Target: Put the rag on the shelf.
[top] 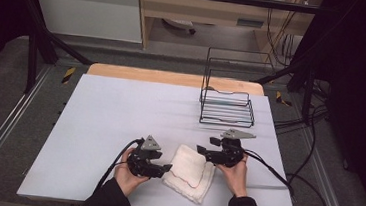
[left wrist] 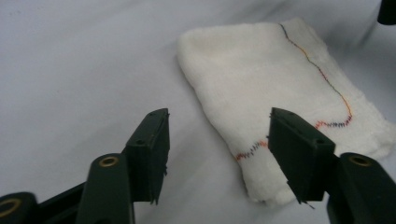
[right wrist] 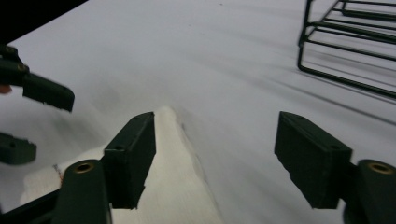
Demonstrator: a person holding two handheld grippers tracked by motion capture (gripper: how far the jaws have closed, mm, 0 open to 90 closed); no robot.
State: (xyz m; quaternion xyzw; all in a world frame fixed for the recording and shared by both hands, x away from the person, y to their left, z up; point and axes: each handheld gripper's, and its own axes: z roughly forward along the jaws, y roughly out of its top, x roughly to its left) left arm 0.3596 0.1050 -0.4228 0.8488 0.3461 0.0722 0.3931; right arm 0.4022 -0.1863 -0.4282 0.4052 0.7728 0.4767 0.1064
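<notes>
Towel (top: 190, 173) lies folded on the tabletop (top: 120, 112), ungripped; left hand-held gripper (top: 167, 168) at 9 o'clock, right hand-held gripper (top: 200, 148) at 1 o'clock, both jaws apart, so handling seems unstarted

Cloth (top: 189, 173) btwn grippers on table (top: 109, 116), wire rack (top: 226, 108) behind, far right

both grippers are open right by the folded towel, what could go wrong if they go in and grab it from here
The left gripper has only the thin near edge of the folded white towel between its open jaws, so it might pinch just the top layer and unfold it. The right gripper hovers at the towel's far corner, one jaw over cloth and one over bare table, so it might miss. Both meet at one small towel and could bump.
</notes>
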